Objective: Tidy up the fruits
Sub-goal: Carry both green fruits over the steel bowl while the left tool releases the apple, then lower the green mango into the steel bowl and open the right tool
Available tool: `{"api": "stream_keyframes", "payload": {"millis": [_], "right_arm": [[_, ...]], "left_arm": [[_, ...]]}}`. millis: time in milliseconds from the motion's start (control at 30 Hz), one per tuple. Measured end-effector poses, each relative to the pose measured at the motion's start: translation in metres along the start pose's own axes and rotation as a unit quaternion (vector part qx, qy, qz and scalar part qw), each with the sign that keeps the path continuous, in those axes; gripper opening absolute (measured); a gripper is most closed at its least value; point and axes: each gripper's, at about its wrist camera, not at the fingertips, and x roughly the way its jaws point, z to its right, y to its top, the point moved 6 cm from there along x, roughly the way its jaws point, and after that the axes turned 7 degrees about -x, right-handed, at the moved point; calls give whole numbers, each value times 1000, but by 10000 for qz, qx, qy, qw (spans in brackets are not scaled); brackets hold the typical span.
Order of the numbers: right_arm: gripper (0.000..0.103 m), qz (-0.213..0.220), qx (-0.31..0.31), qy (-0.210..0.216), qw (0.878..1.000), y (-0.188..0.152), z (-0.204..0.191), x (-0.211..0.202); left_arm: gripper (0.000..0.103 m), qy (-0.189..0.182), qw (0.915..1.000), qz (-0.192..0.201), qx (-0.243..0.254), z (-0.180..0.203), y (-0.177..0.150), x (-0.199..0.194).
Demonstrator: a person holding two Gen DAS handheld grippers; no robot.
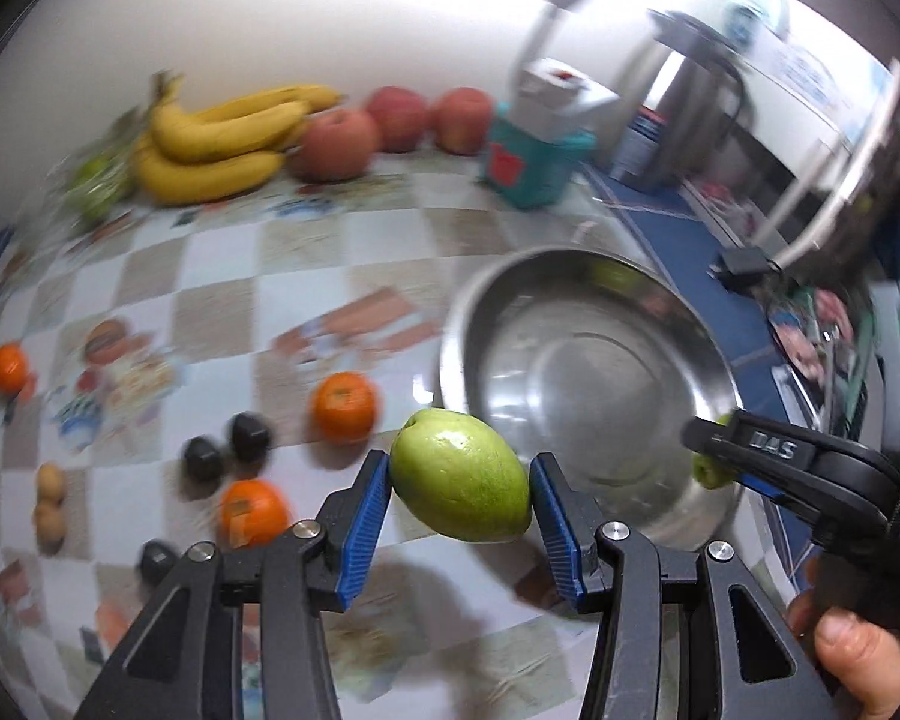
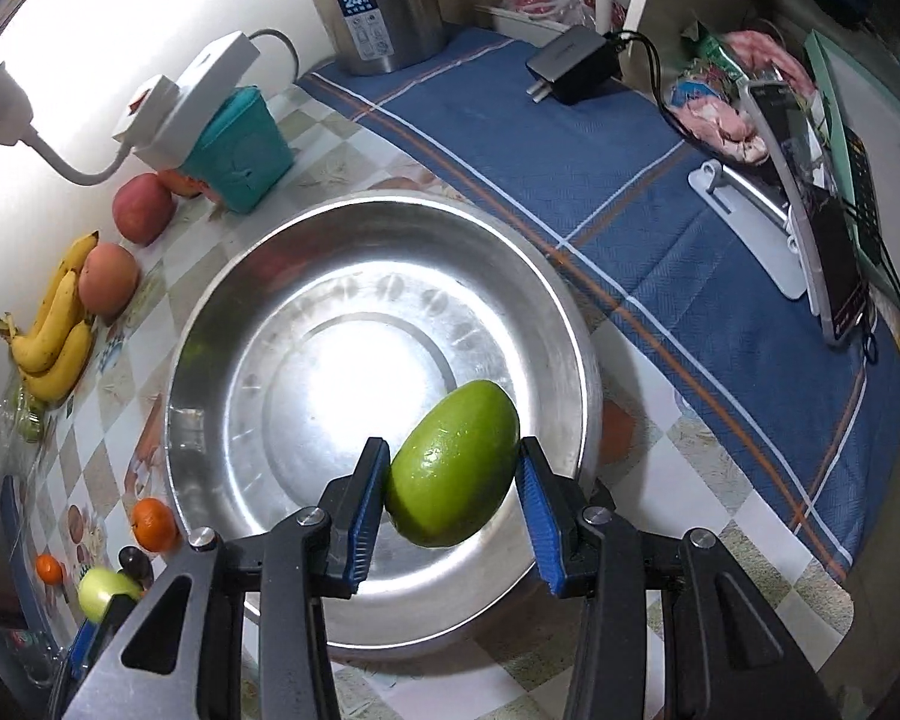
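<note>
My left gripper (image 1: 462,468) is shut on a green oval fruit (image 1: 459,477), held above the checkered tablecloth just left of the steel bowl (image 1: 546,255). In the right wrist view, my right gripper (image 2: 453,450) is shut on a second green fruit (image 2: 453,471), which hangs over the near side of the bowl (image 2: 384,204); nothing lies in the bowl. The right gripper's fingers (image 1: 750,450) show at the bowl's right edge in the left wrist view. The left gripper's fruit (image 2: 105,591) appears at the bottom left of the right wrist view.
Bananas (image 1: 222,138) and apples (image 1: 336,144) line the wall beside a teal box (image 1: 534,162). Oranges (image 1: 345,405), dark fruits (image 1: 249,435) and small brown fruits (image 1: 51,501) lie scattered on the table. A steel kettle (image 2: 384,0), charger (image 2: 573,63) and phone stand (image 2: 810,222) occupy the blue cloth (image 2: 570,150).
</note>
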Motion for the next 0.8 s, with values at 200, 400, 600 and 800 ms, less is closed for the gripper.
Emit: {"api": "stream_keyframes", "payload": {"millis": [200, 400, 600, 800], "right_arm": [[45, -51, 21, -25, 10000, 0, 4, 9], [45, -142, 28, -19, 9999, -2, 6, 14], [45, -237, 1, -10, 9997, -4, 4, 21], [45, -277, -53, -28, 9996, -5, 2, 24]], "left_arm": [[51, -242, 9992, -42, 314, 23, 0, 20], [51, -106, 9985, -96, 521, 29, -5, 37], [51, -93, 9974, 104, 710, 37, -1, 34], [51, 7, 9965, 59, 835, 39, -5, 38]]}}
